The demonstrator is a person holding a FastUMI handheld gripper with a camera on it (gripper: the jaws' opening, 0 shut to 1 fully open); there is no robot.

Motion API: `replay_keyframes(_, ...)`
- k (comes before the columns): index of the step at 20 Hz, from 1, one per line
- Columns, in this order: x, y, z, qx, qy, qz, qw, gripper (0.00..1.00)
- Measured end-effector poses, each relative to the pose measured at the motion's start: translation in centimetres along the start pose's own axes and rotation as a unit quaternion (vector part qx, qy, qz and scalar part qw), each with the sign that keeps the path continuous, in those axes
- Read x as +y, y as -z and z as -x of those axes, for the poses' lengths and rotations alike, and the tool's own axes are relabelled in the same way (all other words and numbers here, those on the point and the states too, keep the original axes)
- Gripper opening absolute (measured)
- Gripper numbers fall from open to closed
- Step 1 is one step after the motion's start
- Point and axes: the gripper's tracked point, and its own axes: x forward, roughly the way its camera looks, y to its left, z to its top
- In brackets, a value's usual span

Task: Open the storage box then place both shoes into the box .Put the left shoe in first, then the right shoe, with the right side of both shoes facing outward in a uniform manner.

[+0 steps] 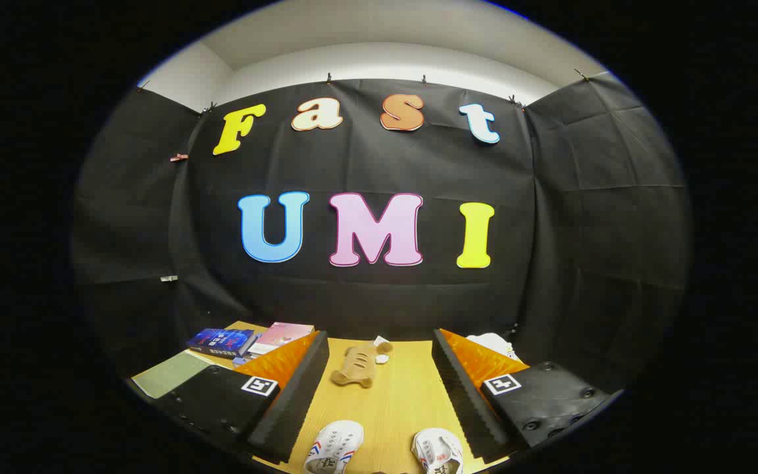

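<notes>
Only tongs (379, 395) parted, shoes (334, 447) half cut off.

I'm looking into a recording booth; black cloth walls (583, 217) clipped up beneath a white ceiling (379, 39); wooden table (399, 395) below.

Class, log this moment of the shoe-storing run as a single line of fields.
stage: start, shoes untouched | gripper: open, holds nothing | two white shoes: on wooden table between fingers | plush toy: beyond | books: beyond the fingers

Bright overhead light, sharp centre, strong fisheye bending toward the rim, soft shadows, no glare
</notes>
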Motion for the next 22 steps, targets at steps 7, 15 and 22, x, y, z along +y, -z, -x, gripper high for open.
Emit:
replay_keyframes(7, 2.2, 0.7, -0.4, 0.003, -0.009, 0.009, 1.0, 0.97)
replay_keyframes(15, 3.2, 2.0, -0.4, 0.016, 0.008, 0.008, 1.0, 0.97)
replay_keyframes(22, 6.6, 6.3, -0.8, 0.095, -0.04, -0.059, 0.993, 0.98)
